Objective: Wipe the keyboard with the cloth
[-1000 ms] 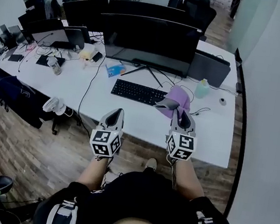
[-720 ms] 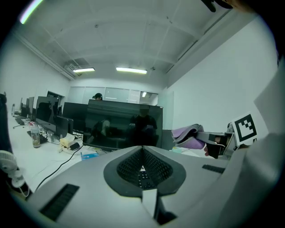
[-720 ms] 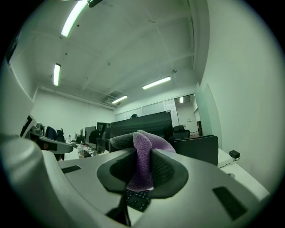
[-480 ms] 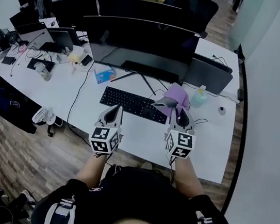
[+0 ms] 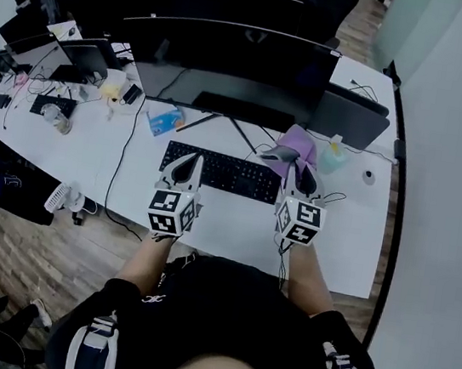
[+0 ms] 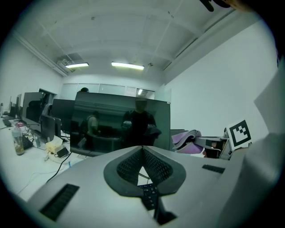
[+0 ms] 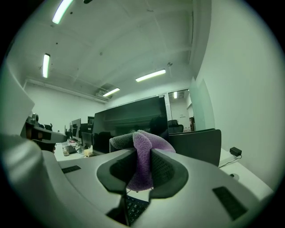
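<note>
On the white desk [image 5: 234,223], before the wide monitor [image 5: 232,59], we see the black keyboard [image 5: 220,172] lying flat, with our right gripper [image 5: 299,169] pinching the purple-and-grey cloth [image 5: 299,143] above its right end and our left gripper [image 5: 189,158] over its left end — jaws pressed together on nothing.

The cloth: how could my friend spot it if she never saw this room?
On the long white desk, find the big dark monitor with the black keyboard before it. At the keyboard's right end, the right gripper pinches a fluffy purple and grey cloth. It is the only purple thing there; the bottle beside it is pale green.
</note>
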A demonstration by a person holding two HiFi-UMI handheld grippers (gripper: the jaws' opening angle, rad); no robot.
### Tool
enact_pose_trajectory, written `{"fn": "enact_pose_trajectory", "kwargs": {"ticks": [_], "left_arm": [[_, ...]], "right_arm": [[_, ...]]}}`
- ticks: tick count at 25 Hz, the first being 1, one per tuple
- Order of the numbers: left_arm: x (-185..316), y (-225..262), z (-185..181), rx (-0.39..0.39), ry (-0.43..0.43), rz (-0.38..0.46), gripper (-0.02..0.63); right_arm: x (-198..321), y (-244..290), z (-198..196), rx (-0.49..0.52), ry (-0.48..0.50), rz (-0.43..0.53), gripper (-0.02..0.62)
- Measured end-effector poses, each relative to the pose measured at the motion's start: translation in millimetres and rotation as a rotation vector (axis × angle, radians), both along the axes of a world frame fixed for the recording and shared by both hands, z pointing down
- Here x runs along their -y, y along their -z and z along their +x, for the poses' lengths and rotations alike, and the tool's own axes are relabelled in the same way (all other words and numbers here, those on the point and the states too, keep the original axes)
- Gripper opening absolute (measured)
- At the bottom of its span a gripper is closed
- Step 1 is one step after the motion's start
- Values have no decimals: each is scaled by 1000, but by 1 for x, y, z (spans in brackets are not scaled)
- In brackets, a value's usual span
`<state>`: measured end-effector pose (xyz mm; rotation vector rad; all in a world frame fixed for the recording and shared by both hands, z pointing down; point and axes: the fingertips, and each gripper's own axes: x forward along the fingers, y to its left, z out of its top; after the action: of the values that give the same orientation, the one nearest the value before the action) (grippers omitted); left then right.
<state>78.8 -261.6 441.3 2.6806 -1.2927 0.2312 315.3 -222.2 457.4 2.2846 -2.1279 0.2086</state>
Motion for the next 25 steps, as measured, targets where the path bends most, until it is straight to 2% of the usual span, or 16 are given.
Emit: {"fn": "enact_pose_trajectory", "kwargs": {"ticks": [9, 19, 25], "left_arm": [[44, -10, -17, -14, -41, -33, 12], [60, -28, -24, -18, -50, -70, 13], [61, -31, -30, -13, -41, -77, 13]], "right_arm": [[40, -54, -15, -25, -47, -132, 97], [49, -155, -18, -88, 35, -369, 93], [42, -192, -14, -73, 30, -446, 91]]}}
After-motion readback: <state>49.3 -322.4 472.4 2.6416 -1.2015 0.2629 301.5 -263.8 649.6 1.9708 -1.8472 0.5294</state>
